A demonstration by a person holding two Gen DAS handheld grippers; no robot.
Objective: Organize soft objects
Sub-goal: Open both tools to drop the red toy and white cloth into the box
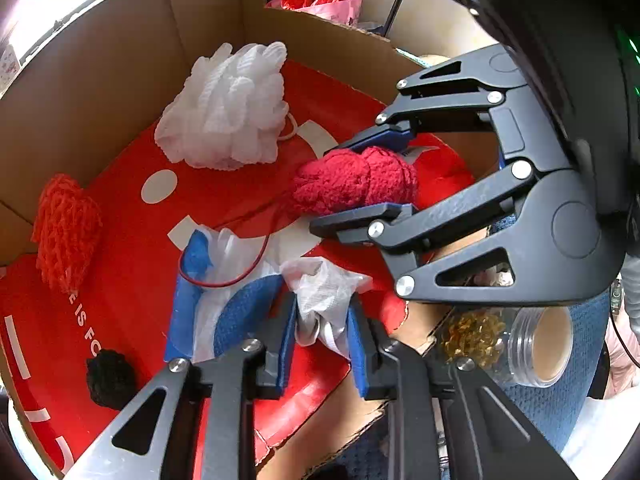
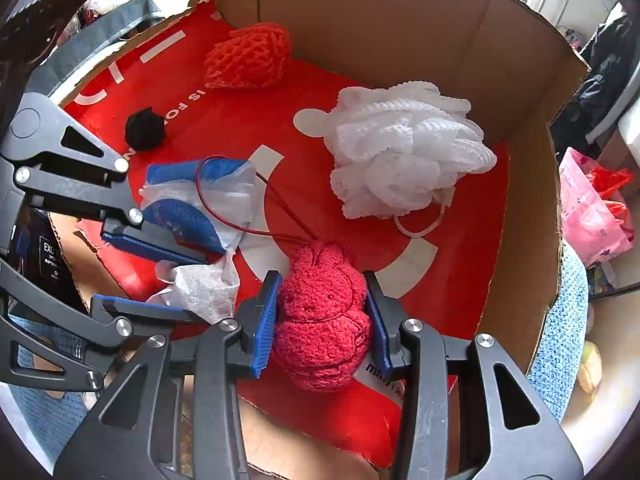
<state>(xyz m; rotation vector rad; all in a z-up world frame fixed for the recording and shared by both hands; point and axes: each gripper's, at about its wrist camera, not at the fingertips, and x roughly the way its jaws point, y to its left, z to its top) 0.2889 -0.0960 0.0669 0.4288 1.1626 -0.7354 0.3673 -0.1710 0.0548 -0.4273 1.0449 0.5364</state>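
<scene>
Both grippers reach into a cardboard box [image 2: 400,20] with a red printed floor. My left gripper [image 1: 322,334] is shut on a crumpled white plastic wrapper [image 1: 324,292] joined to a blue and white packet [image 1: 224,304]. My right gripper [image 2: 322,322] is shut on a red fluffy plush [image 2: 324,316] with a thin red cord trailing over the packet; the plush also shows in the left wrist view [image 1: 352,180]. A white mesh bath pouf [image 2: 404,148], an orange foam net [image 2: 248,56] and a small black pompom [image 2: 145,128] lie on the box floor.
Outside the box, a clear jar of yellow capsules [image 1: 504,340] lies on blue fabric. A pink plastic bag [image 2: 592,212] sits beyond the right box wall. The box walls rise high at the back and right.
</scene>
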